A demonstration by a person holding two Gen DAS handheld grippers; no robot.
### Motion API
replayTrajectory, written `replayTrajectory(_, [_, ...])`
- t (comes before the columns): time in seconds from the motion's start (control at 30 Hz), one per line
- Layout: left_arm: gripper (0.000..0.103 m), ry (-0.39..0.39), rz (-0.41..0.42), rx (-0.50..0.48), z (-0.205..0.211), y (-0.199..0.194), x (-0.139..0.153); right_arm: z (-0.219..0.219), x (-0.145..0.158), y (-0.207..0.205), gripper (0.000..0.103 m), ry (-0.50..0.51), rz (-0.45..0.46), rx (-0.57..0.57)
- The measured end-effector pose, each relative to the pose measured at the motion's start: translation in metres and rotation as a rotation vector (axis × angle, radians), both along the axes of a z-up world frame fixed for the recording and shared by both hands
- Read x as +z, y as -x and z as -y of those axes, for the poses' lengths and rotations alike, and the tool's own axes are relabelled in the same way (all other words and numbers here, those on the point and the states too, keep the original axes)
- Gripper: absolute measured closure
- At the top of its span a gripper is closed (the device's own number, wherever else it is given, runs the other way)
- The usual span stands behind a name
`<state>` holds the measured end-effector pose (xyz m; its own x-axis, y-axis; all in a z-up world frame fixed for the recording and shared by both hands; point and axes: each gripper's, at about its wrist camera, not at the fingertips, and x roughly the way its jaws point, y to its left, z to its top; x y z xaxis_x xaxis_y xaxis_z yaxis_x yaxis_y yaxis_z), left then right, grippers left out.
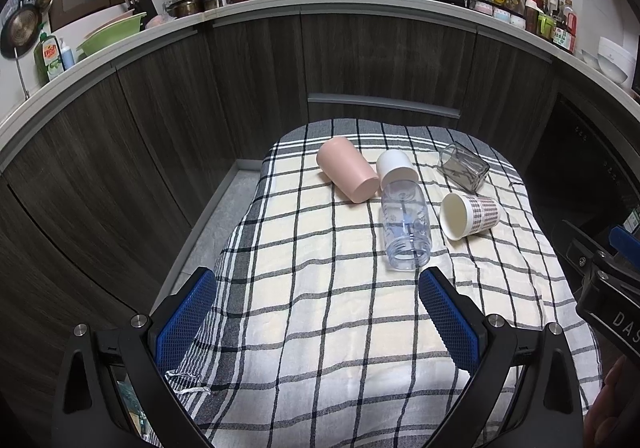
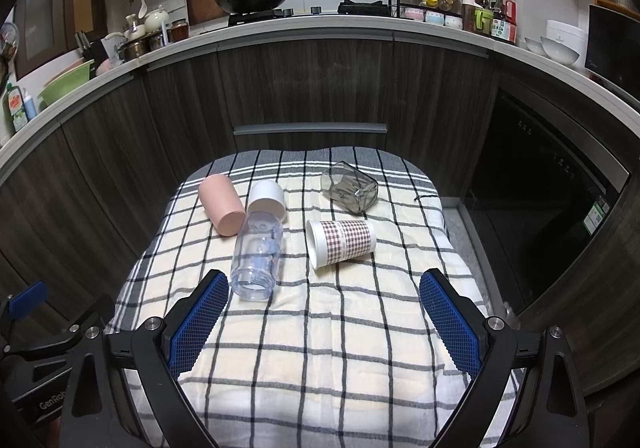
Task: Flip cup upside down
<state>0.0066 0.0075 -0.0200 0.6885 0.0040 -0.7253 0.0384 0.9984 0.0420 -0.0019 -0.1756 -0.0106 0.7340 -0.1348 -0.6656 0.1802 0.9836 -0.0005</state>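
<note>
Several cups lie on their sides on a checked cloth [image 1: 320, 308] [image 2: 320, 328]. A pink cup [image 1: 347, 175] [image 2: 222, 204], a white cup [image 1: 395, 167] [image 2: 267, 198], a clear plastic cup [image 1: 405, 226] [image 2: 258, 254], a plaid paper cup [image 1: 470, 215] [image 2: 340, 242] and a smoky square glass [image 1: 463, 166] [image 2: 349, 186]. My left gripper [image 1: 318, 284] is open and empty, short of the clear cup. My right gripper [image 2: 323, 286] is open and empty, just short of the clear and paper cups.
Dark wood cabinets [image 1: 360, 63] stand right behind the cloth-covered surface. A kitchen counter [image 2: 320, 23] above carries a wok, jars, bottles and bowls. A dark appliance [image 2: 540, 207] is to the right. The right gripper's body [image 1: 608, 280] shows at the left wrist view's right edge.
</note>
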Motion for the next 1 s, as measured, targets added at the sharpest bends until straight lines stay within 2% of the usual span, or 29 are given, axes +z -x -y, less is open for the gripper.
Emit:
replayTrajectory(0.33, [0.000,0.003,0.001,0.039,-0.009,-0.041,-0.007,-0.007,-0.009,-0.042,0.006,0.004,-0.021,0.031])
replayTrajectory(0.8, [0.000,0.013,-0.040,0.065,-0.017,-0.118,-0.029,-0.024,-0.034,-0.139,0.007,0.012,-0.098,0.109])
replayTrajectory(1.0, [0.000,0.028,-0.078,0.057,-0.013,-0.151,-0.042,-0.023,-0.050,-0.186,0.007,0.005,-0.165,0.130])
